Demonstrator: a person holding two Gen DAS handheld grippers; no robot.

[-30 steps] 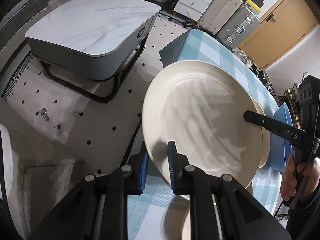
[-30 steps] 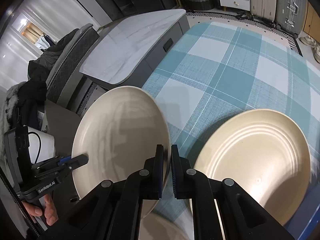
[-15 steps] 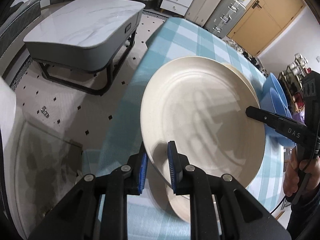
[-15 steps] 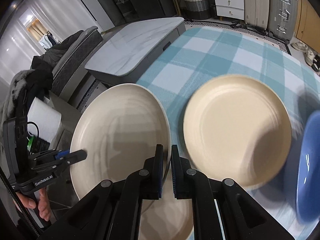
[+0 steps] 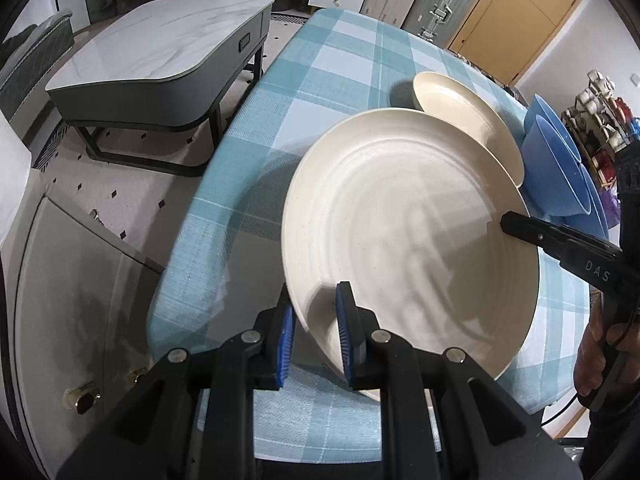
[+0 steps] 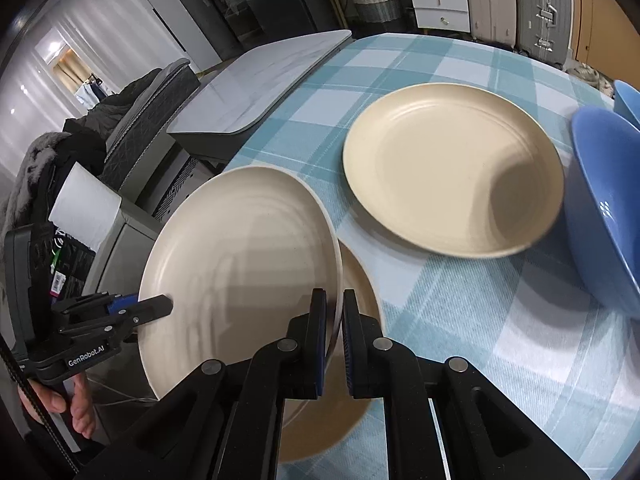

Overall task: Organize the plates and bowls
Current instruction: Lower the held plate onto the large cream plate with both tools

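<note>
Both grippers hold one cream plate (image 5: 404, 232) by opposite rims, tilted above the checked tablecloth (image 5: 320, 80). My left gripper (image 5: 316, 340) is shut on its near rim; my right gripper (image 6: 334, 336) is shut on the other rim, with the plate (image 6: 240, 272) to its left. Another cream plate (image 6: 356, 360) lies on the table right under the held one. A third cream plate (image 6: 452, 168) lies further out, also in the left wrist view (image 5: 464, 116). Blue bowls (image 6: 604, 216) stand beside it, also in the left wrist view (image 5: 556, 172).
A grey marble-topped coffee table (image 5: 160, 52) stands beyond the table's edge. A paper roll (image 6: 86, 210) and grey cabinet (image 5: 72, 280) are by the near corner. Drawers and suitcases (image 6: 540, 4) line the back wall.
Both grippers have carried the held plate from beyond the table's edge over the table and lowered it toward the plate below. The far plate and blue bowls came into fuller view.
</note>
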